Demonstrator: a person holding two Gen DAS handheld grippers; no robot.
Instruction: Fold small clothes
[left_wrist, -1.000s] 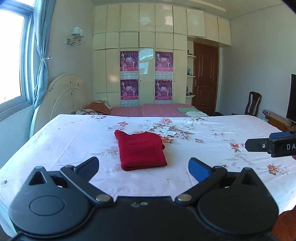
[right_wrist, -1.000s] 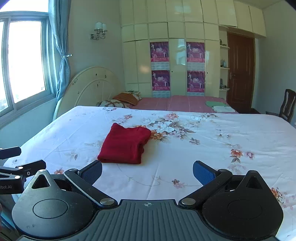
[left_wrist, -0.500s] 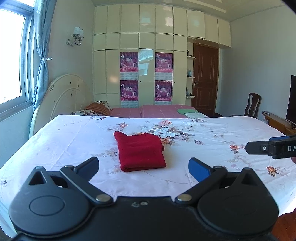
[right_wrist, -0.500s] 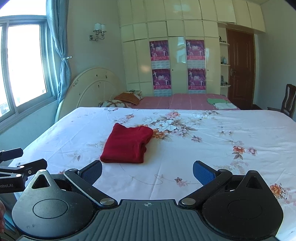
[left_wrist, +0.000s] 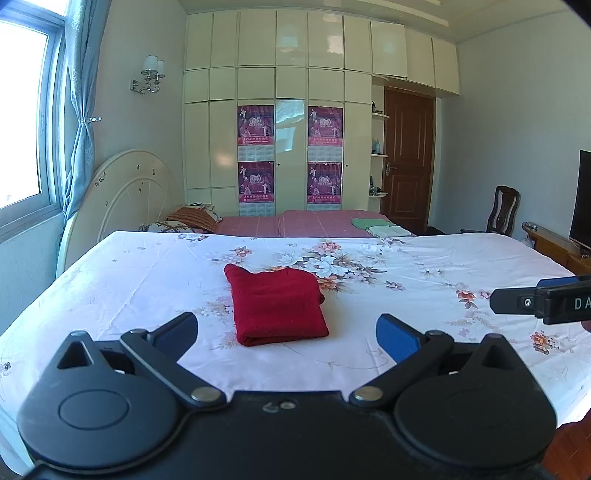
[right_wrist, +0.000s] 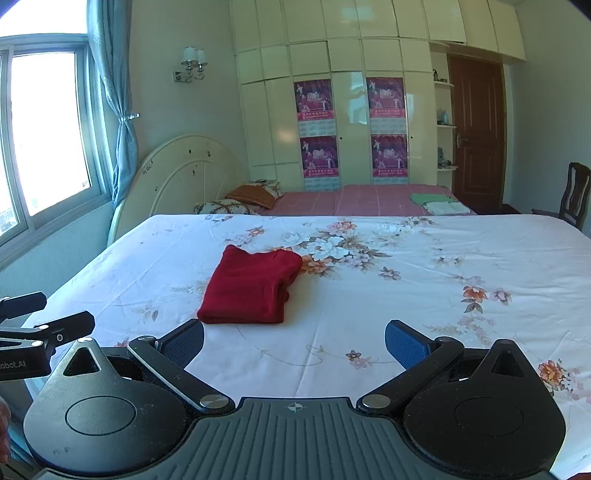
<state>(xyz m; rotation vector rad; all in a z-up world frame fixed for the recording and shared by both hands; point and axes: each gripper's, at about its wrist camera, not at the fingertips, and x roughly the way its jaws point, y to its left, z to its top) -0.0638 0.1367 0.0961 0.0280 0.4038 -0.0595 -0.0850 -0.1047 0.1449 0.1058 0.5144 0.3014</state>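
Observation:
A red garment (left_wrist: 277, 304), folded into a neat rectangle, lies on the white floral bedsheet (left_wrist: 424, 306); it also shows in the right wrist view (right_wrist: 251, 290). My left gripper (left_wrist: 287, 334) is open and empty, held back from the garment's near edge. My right gripper (right_wrist: 294, 341) is open and empty, also back from the garment and a little to its right. Each gripper shows at the edge of the other's view: the right one (left_wrist: 539, 301) and the left one (right_wrist: 44, 332).
A second bed with a pink cover (left_wrist: 314, 223) and folded green and white cloths (left_wrist: 380, 226) stands behind. Wardrobes (left_wrist: 288, 110), a brown door (left_wrist: 408, 162), a chair (left_wrist: 504, 208) and a TV (left_wrist: 583, 199) lie beyond. A window (right_wrist: 40, 133) is left.
Both grippers have drawn back and risen slightly, so the garment sits a little farther away. The garment has not moved. Both jaws stay open.

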